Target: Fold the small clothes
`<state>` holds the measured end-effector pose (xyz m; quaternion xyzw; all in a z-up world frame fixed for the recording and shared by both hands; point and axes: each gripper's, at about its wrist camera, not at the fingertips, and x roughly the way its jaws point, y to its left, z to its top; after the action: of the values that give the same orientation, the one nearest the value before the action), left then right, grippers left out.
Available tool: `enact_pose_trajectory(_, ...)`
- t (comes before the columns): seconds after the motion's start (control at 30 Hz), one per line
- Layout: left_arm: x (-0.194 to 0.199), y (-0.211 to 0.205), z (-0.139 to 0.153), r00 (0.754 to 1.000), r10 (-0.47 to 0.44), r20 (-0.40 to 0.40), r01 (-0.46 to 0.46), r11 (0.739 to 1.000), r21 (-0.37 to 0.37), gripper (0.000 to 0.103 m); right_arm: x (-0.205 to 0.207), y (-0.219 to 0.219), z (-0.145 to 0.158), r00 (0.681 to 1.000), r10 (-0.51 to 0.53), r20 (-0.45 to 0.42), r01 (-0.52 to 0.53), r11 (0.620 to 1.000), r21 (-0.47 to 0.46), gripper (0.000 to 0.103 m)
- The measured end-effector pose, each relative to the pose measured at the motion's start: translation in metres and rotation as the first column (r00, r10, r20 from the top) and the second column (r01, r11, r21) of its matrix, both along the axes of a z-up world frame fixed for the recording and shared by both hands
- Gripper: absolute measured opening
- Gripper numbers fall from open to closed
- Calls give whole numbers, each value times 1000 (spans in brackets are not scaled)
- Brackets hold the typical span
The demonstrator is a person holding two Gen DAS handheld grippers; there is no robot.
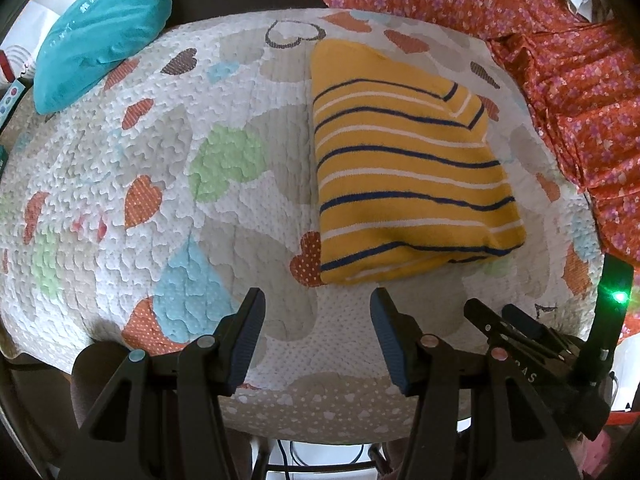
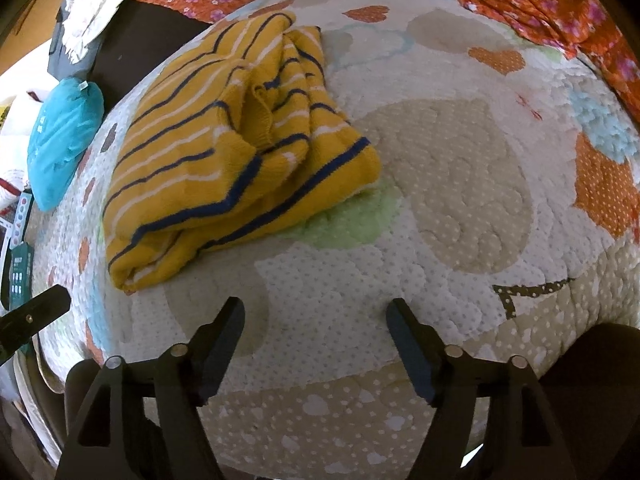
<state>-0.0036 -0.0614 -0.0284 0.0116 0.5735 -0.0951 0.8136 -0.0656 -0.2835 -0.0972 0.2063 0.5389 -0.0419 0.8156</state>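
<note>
**Folded jumper lies on the quilt, both claws empty above it**

From the left wrist: the left claw (image 1: 318,308) hangs over the quilt (image 1: 160,168) with its jaws partly apart and nothing between them. Just beyond its tips lies the jumper (image 1: 404,168), yellow with navy and white stripes, folded into a neat block with a thick fold along its near edge. It rests flat on the quilt, which is white and patterned with hearts in orange, green, blue and beige. A teal pillow (image 1: 100,36) sits at the far left corner, partly off the quilt's edge. An orange floral cloth (image 1: 560,80) runs along the far and right sides, well clear of the jumper. At the lower right the right claw (image 1: 516,332) shows from the side, with a green light just beside it.

From the right wrist: the right claw (image 2: 316,316) stands wide, jaws well apart, holding nothing, only quilt (image 2: 460,184) beneath it. The jumper (image 2: 224,152) lies up and to the left of the tips, apart from them; from here its open side shows, with layered folds and a navy-edged hem. The pillow (image 2: 60,140) is at the far left, the floral cloth (image 2: 540,4) across the top. A dark finger of the left claw (image 2: 36,312) pokes in at the left edge.
</note>
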Motion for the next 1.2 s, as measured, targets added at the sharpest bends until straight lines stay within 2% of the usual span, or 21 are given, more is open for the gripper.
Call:
enact_pose_trajectory(0.43,3,-3,-8,1000,-12,-18,13,1000,20,54,3,8,0,1000,9,11,-9,1000,3,85)
enact_pose_trajectory(0.53,8,-2,-9,1000,-18,-21,18,1000,8,54,2,-2,12,999,-27,39,27,1000,5,85)
enact_pose_trajectory(0.63,27,10,-6,1000,13,-22,-14,998,-54,54,9,-17,38,992,-54,117,54,999,6,85)
enact_pose_trajectory(0.77,74,34,-11,995,90,-37,-93,989,-118,58,46,-36,59,986,-22,166,24,1000,-14,85)
enact_pose_trajectory(0.9,117,39,-23,995,80,-67,-91,980,-179,62,98,-54,62,983,-17,180,13,1000,23,85)
enact_pose_trajectory(1.07,153,25,-51,988,18,-154,-57,966,-253,63,158,-66,33,992,-22,120,7,992,122,85)
enact_pose_trajectory(1.2,168,16,-63,986,-2,-170,-51,950,-309,64,177,-66,17,994,-34,100,16,984,178,85)
